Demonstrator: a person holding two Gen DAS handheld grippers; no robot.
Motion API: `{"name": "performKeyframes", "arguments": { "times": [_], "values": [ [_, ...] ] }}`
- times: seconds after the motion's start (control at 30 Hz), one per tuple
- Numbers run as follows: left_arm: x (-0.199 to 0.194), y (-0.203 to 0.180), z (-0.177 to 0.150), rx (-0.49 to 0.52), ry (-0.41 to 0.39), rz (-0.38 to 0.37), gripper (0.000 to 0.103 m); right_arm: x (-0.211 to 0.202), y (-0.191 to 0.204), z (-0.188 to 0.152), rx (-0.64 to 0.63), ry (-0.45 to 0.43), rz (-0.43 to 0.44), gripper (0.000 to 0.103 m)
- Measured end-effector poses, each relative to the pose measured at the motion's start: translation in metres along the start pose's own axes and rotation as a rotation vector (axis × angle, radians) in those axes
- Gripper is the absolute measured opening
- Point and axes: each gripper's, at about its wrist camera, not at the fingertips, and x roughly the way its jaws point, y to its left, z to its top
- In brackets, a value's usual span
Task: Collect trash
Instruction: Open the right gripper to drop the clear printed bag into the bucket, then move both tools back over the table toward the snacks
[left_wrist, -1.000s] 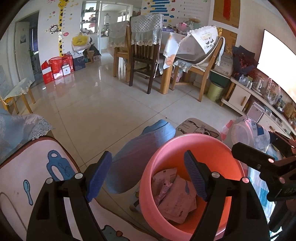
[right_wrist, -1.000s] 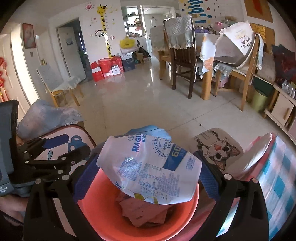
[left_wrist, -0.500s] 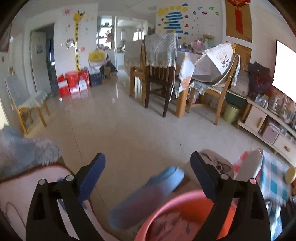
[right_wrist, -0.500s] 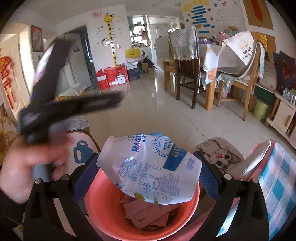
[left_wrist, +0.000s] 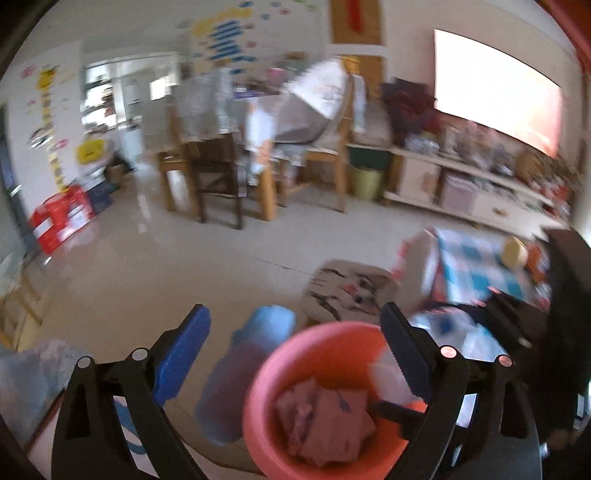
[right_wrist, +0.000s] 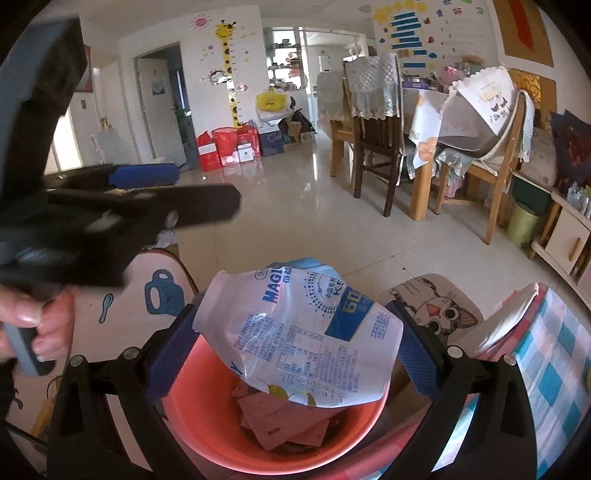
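A pink bin holds several crumpled pink paper wrappers. My right gripper is shut on a clear plastic bag with blue print, held just above the bin's mouth. At the upper left of the right wrist view, a hand carries my left gripper above and left of the bin. In the blurred left wrist view the left gripper stands open with nothing between its blue pads. Below it are the bin and the wrappers.
A blue slipper lies on the tiled floor left of the bin. A cat-print stool stands behind it, with a blue checked cloth to the right and a cartoon-print cushion to the left. Dining chairs and a table stand farther off.
My left gripper has opened wider, risen away from the bin and swung its view to the right. The right gripper has kept the plastic bag over the bin.
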Motion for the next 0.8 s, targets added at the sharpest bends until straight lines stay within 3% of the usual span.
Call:
{"name": "performKeyframes", "arguments": {
  "times": [0.13, 0.33, 0.47, 0.63, 0.8],
  "values": [
    [0.012, -0.014, -0.006, 0.103, 0.080, -0.019, 0.092, 0.001, -0.002, 0.004, -0.027, 0.006, 0.008, 0.099],
    [0.042, -0.003, -0.016, 0.057, 0.192, -0.026, 0.093, -0.001, 0.014, 0.009, -0.113, -0.014, 0.018, 0.099],
    [0.042, 0.018, -0.015, -0.033, 0.149, 0.028, 0.093, 0.002, 0.012, 0.011, -0.105, -0.026, 0.008, 0.099],
    [0.023, 0.043, -0.018, -0.164, 0.060, 0.090, 0.093, -0.007, -0.012, 0.006, -0.005, -0.051, -0.015, 0.099],
    [0.003, 0.039, -0.022, -0.252, -0.011, 0.070, 0.095, -0.045, -0.047, -0.014, 0.109, -0.075, -0.082, 0.099]
  ]
}}
